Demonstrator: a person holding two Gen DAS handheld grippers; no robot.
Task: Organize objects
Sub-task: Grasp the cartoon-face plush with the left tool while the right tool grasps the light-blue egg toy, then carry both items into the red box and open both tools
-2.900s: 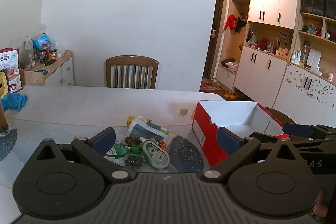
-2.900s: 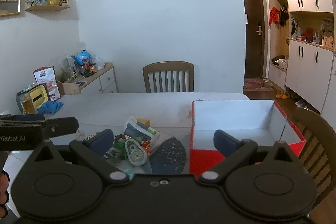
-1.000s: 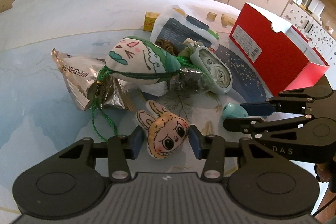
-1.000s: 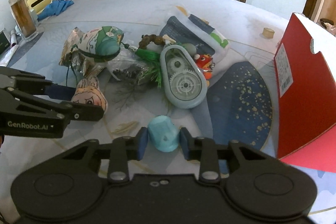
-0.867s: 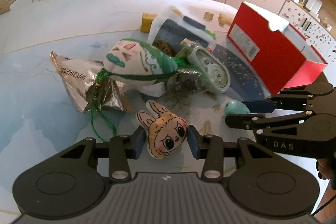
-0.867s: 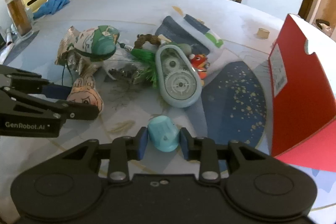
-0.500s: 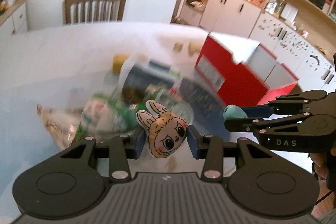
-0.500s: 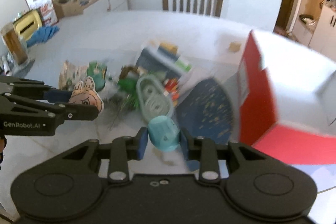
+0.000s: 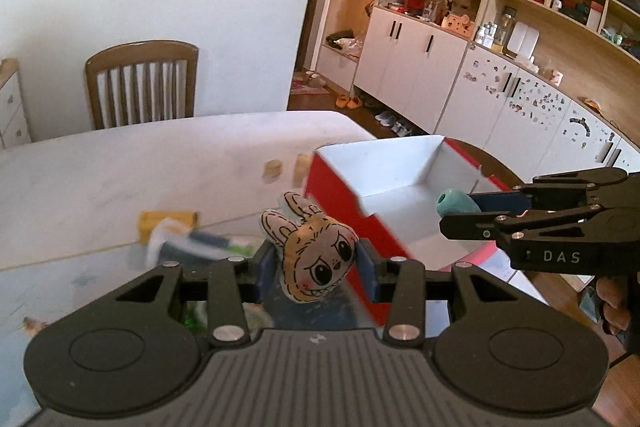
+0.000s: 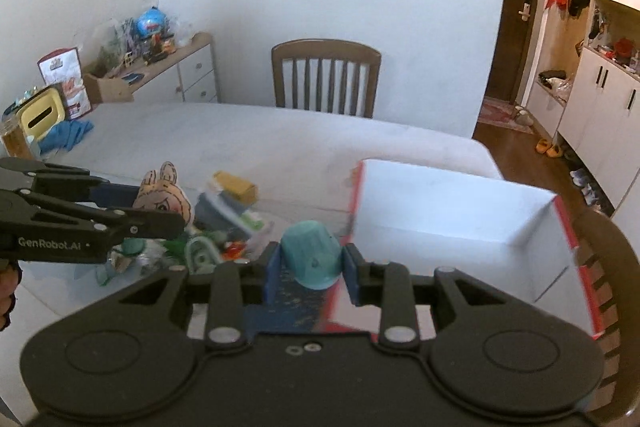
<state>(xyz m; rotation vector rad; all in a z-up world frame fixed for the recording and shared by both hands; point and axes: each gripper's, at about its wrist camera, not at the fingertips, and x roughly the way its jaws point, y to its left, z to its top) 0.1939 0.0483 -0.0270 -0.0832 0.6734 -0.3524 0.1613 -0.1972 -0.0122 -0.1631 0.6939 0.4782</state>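
Observation:
My left gripper [image 9: 316,265] is shut on a small tan bunny-face plush [image 9: 316,255] and holds it in the air left of the red box [image 9: 340,203]. The plush also shows in the right wrist view [image 10: 164,199]. My right gripper [image 10: 312,267] is shut on a small teal cup-shaped toy [image 10: 312,257], held at the box's [image 10: 460,211] near left corner. In the left wrist view the teal toy [image 9: 456,202] hangs over the box's white inside. The box looks empty.
A pile of small items [image 10: 224,227] lies on the pale table [image 10: 260,143] left of the box, with a yellow block [image 9: 166,221]. A wooden chair [image 10: 326,79] stands at the far side. Another chair [image 10: 612,267] is at the right.
Both grippers closed on their items on the table, then lifted them and swung toward the red box. The teal toy is now over the box.

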